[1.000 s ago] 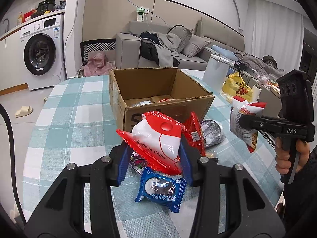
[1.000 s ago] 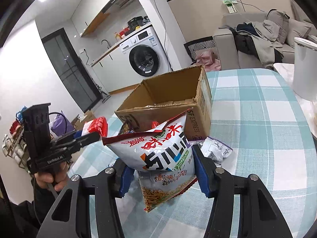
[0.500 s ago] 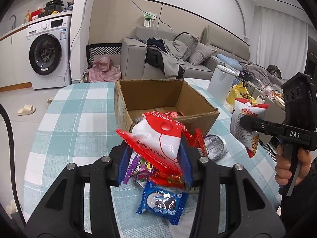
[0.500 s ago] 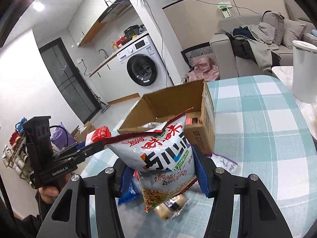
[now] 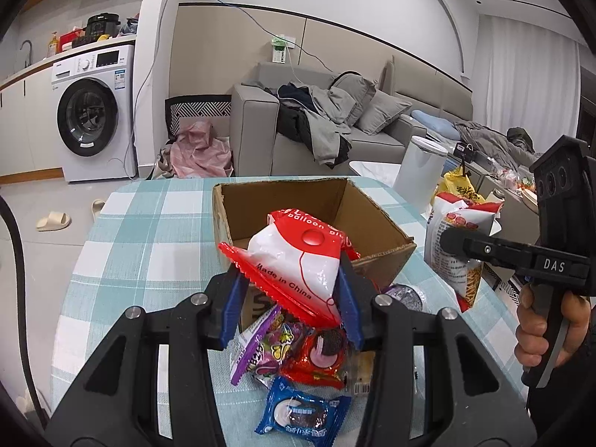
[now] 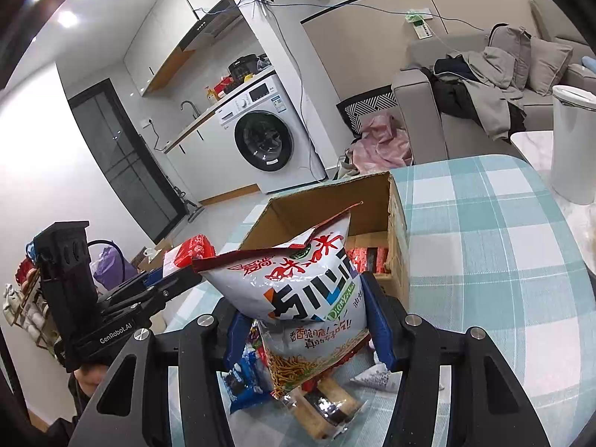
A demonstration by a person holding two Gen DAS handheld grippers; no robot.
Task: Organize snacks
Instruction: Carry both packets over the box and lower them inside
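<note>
Above the checked tablecloth (image 5: 149,223), the left gripper (image 5: 290,298) is clamping a red-and-white packet (image 5: 298,260) between its blue pads, and the right gripper (image 6: 309,320) is clamping a white noodle-snack bag (image 6: 301,283) the same way; both packs are hanging clear of the cloth, just in front of the open cardboard box (image 5: 372,223).

The left wrist view is showing the loose pile under the packet: a purple sweet wrapper (image 5: 257,346), a red biscuit pack (image 5: 320,354) and a blue biscuit pack (image 5: 301,413) lying together on the cloth, with a silvery wrapper (image 5: 406,294) beside the box. The right wrist view is looking deeper into the box, where red packs (image 6: 368,257) are lying on the floor of it; from the left side that floor is mostly being blocked by the held packet.

In the right wrist view the noodle bag is covering most of the pile, so only scraps of blue and clear wrapping are peeking out below. The print on the small packs is too blurred to read.

A white bin (image 6: 573,138) is standing near the table's far edge; a sofa (image 5: 335,138) heaped with clothes and a washing machine (image 5: 93,119) are sitting behind.
</note>
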